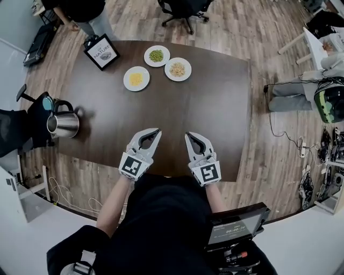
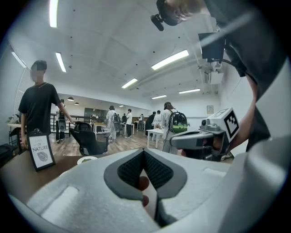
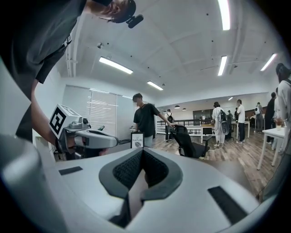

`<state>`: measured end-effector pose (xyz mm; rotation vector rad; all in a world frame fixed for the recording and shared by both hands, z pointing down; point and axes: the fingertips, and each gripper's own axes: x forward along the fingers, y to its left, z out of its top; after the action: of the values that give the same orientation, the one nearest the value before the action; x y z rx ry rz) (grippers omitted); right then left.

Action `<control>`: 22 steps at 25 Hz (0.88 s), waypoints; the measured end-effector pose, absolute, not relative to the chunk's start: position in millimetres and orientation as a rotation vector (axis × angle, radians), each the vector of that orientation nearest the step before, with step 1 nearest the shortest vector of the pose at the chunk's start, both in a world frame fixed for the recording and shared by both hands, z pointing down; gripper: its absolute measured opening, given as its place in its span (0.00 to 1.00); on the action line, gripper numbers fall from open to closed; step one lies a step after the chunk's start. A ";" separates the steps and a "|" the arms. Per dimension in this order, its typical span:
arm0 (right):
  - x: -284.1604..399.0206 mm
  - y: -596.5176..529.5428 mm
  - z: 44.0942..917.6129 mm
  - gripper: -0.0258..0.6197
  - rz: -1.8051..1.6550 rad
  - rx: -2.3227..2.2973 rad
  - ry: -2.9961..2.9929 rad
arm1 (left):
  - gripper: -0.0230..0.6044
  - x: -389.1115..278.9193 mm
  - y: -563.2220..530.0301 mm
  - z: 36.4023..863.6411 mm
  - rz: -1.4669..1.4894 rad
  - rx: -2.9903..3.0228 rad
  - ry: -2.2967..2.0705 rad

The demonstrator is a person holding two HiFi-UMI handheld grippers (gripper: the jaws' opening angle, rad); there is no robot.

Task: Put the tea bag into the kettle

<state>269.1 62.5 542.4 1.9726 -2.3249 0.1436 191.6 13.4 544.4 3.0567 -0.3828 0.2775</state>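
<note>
Two sets of jaws clenched tip to tip, on the left gripper and the right gripper, nothing gripped in either. Side by side over the near edge of the table, about midway along it, close but apart, both aimed toward the far edge. Ahead, bare dark wood as far as three plates near the far edge: a plate of yellow grains closest, a plate of green bits and a plate of pale bits behind it. At the far left corner, a framed sign, with a standing person just beyond it and an office chair off the far edge. Well left of the left gripper, hard against the table's left edge, the steel kettle: upright on its base, long axis vertical, black handle arched over the top, bare tabletop between it and the jaws. Direction of the spout too small to tell. No telling where the tea bag lies.
</note>
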 end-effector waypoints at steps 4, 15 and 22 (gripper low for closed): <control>295.9 87.7 551.1 0.05 0.182 2.002 -2.307 | 0.04 216.5 41.2 551.6 0.328 3.064 -0.342; 350.0 116.3 555.4 0.05 0.165 2.123 -2.241 | 0.04 264.0 68.6 548.3 0.405 3.131 -0.215; 367.6 121.2 556.5 0.05 0.191 2.163 -2.187 | 0.04 276.2 79.4 551.6 0.431 3.145 -0.200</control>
<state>367.6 121.2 556.5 2.1630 -2.1870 0.1908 276.2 79.4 551.6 3.1446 -0.2000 0.4308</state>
